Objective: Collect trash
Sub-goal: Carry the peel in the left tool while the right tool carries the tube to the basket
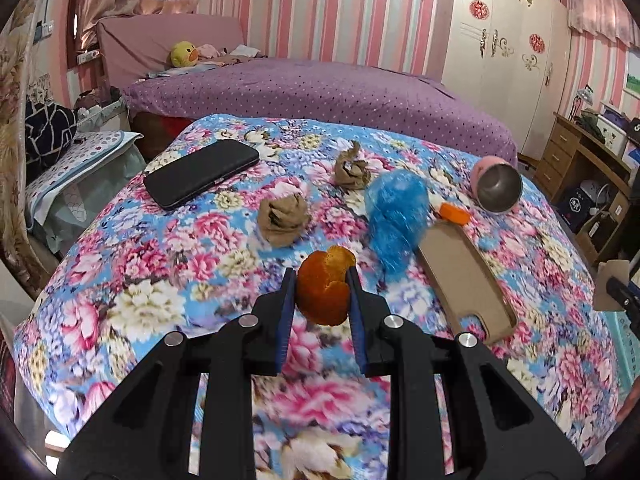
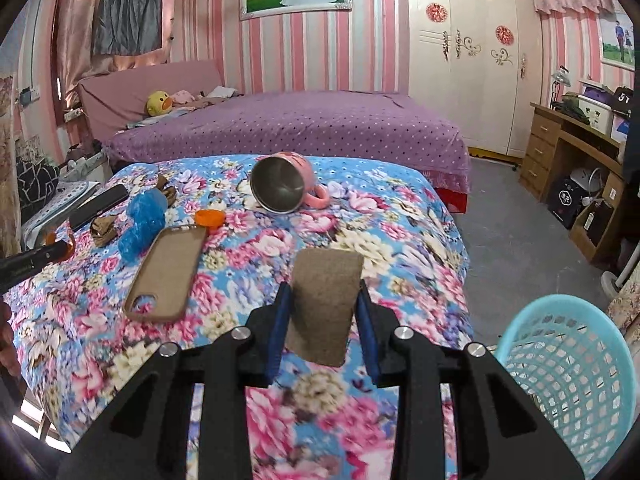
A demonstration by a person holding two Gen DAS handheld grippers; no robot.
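My left gripper (image 1: 320, 276) is shut on a curled orange peel (image 1: 324, 292), held a little above the floral blanket (image 1: 140, 304). My right gripper (image 2: 323, 288) is shut on a flat piece of brown cardboard (image 2: 322, 308), also off the blanket. A turquoise mesh basket (image 2: 568, 380) stands on the floor at the lower right of the right wrist view. On the blanket lie two crumpled brown paper balls (image 1: 283, 216) (image 1: 352, 168), a blue plastic bag (image 1: 394, 216) and an orange cap (image 1: 454, 213).
A black phone (image 1: 202, 172), a tan phone case (image 1: 466, 280) and a tipped pink mug (image 1: 496, 184) also rest on the blanket. Behind it is a purple bed (image 2: 300, 128). Grey floor (image 2: 512, 240) and a wooden desk (image 2: 560, 152) are on the right.
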